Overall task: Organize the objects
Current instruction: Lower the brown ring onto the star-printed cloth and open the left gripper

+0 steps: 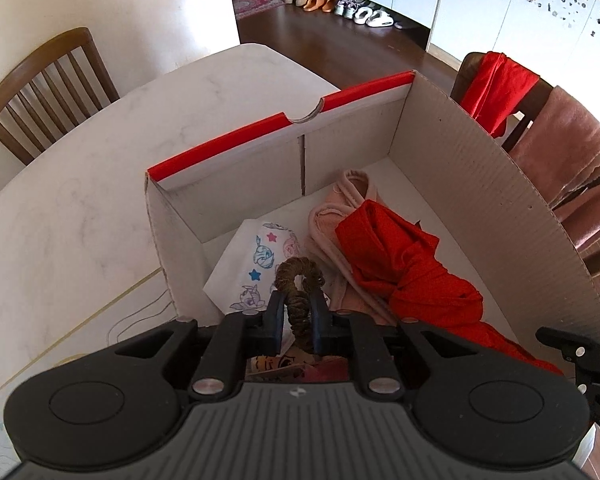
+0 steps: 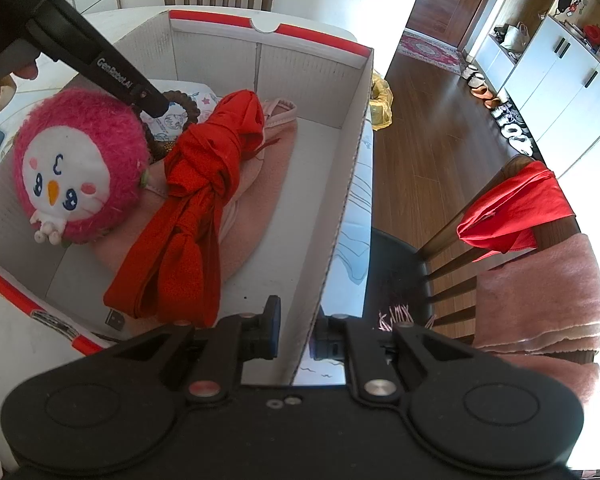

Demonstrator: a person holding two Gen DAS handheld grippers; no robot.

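Observation:
A white cardboard box with a red rim (image 1: 236, 136) stands on the table. My left gripper (image 1: 298, 308) is shut on a brown beaded bracelet (image 1: 298, 276) and holds it just above the box's contents; it also shows in the right wrist view (image 2: 156, 106). Inside lie a knotted red cloth (image 1: 404, 264) (image 2: 204, 184), a pink folded cloth (image 1: 340, 208) (image 2: 256, 200), a white cartoon-print cloth (image 1: 256, 260) and a pink plush bird (image 2: 76, 168). My right gripper (image 2: 296, 336) straddles the box's right wall (image 2: 340, 216), pinching it.
The marble table (image 1: 80, 184) extends left of the box. Wooden chairs stand at the left (image 1: 48, 88) and at the right, with a red cloth (image 2: 512, 212) and pink towel (image 2: 540, 300) draped on it. Shoes (image 1: 340, 4) line the far floor.

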